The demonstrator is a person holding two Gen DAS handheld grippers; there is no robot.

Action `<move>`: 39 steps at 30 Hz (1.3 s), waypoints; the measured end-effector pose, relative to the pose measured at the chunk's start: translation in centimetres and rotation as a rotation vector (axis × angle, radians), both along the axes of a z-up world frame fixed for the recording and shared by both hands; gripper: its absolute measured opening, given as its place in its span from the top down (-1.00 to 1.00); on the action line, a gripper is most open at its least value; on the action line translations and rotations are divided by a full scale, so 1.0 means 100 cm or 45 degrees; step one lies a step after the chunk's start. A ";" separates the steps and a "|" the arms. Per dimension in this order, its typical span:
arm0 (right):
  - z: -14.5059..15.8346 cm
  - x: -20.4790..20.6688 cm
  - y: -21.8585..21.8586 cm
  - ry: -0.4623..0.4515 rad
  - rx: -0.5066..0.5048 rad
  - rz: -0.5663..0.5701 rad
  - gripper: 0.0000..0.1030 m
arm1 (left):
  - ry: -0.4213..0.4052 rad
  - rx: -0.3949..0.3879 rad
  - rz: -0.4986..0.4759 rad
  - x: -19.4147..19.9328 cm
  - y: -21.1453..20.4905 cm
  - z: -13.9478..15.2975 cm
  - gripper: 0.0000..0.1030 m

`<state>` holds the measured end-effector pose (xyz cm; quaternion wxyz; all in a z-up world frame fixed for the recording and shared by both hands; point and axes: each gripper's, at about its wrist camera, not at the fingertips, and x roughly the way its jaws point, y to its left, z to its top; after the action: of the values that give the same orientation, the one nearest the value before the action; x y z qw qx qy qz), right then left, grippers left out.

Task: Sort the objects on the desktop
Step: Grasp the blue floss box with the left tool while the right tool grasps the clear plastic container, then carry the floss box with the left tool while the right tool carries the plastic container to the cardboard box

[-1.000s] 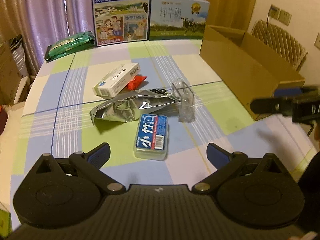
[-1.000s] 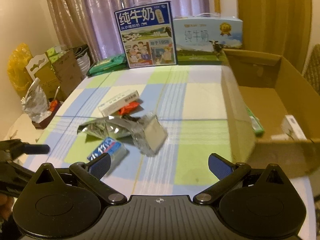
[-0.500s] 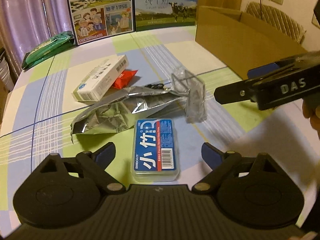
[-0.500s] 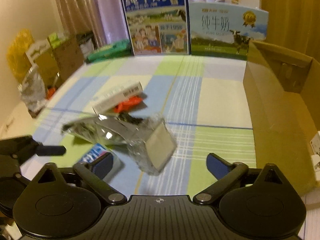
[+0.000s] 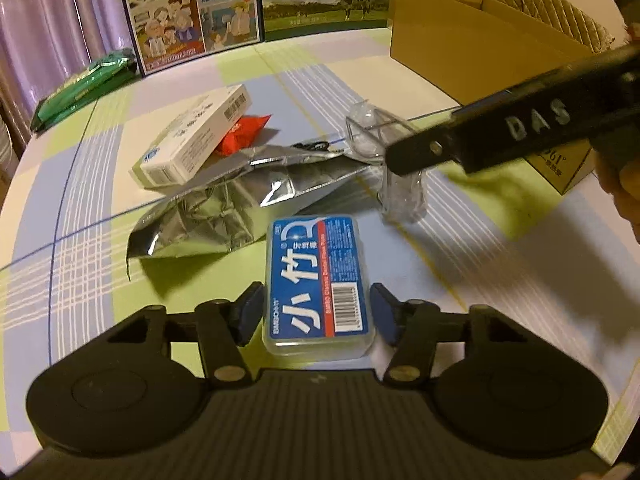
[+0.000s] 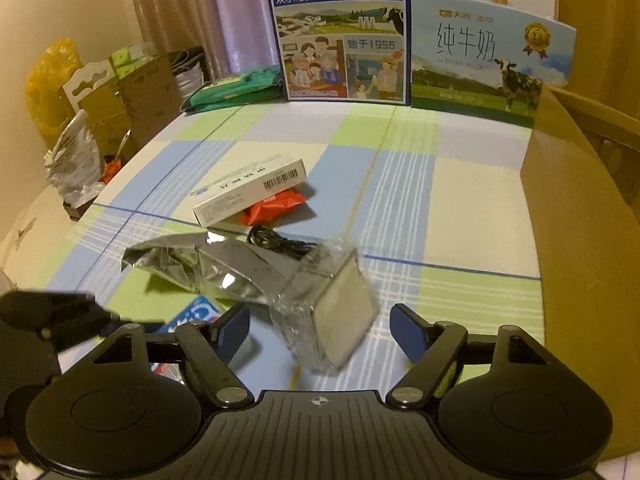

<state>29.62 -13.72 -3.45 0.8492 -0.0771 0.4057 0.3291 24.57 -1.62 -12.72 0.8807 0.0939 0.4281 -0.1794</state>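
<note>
A blue floss box (image 5: 318,276) lies flat on the checked tablecloth. My left gripper (image 5: 316,312) straddles its near end, with both blue pads (image 5: 250,312) against its sides. A clear plastic box (image 6: 328,312) lies tilted beside a silver foil bag (image 5: 240,200). My right gripper (image 6: 320,330) is open around the clear box, with a gap on each side. Seen from the left wrist, a black finger of the right gripper (image 5: 400,160) reaches that clear box (image 5: 400,196).
A white medicine box (image 5: 192,136) rests on a red packet (image 5: 244,136), with a black cable (image 6: 280,244) nearby. An open cardboard box (image 5: 460,48) stands at the right. Two milk cartons (image 6: 340,32) and a green packet (image 5: 84,88) sit at the back.
Both grippers came down and forward. The left fingers narrowed onto the floss box's sides. The right fingers now flank the clear box and narrowed a little.
</note>
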 end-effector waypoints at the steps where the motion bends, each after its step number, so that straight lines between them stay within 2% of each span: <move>1: -0.001 0.002 0.003 0.008 -0.002 0.001 -0.43 | 0.002 -0.010 0.002 0.000 0.002 0.000 -0.01; 5: -0.009 0.006 0.014 0.042 -0.035 0.014 -0.32 | 0.008 -0.040 0.060 0.001 0.010 0.001 0.00; 9: -0.019 0.012 0.015 0.070 -0.074 -0.006 -0.07 | 0.003 -0.076 0.116 0.004 0.017 0.004 0.00; 17: -0.023 0.016 0.015 0.085 -0.071 -0.008 0.03 | 0.019 -0.064 0.091 0.003 0.012 0.001 0.00; 27: -0.017 0.005 0.004 0.070 -0.084 -0.029 0.51 | 0.027 -0.073 0.090 0.001 0.010 0.001 0.00; 39: -0.013 -0.041 -0.044 0.086 -0.076 -0.126 0.51 | 0.039 -0.108 0.031 -0.012 0.005 0.004 0.00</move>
<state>25.51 -18.12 -4.72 0.8476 -0.0710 0.4469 0.2771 23.41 -1.08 -12.34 0.8794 0.0485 0.4347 -0.1879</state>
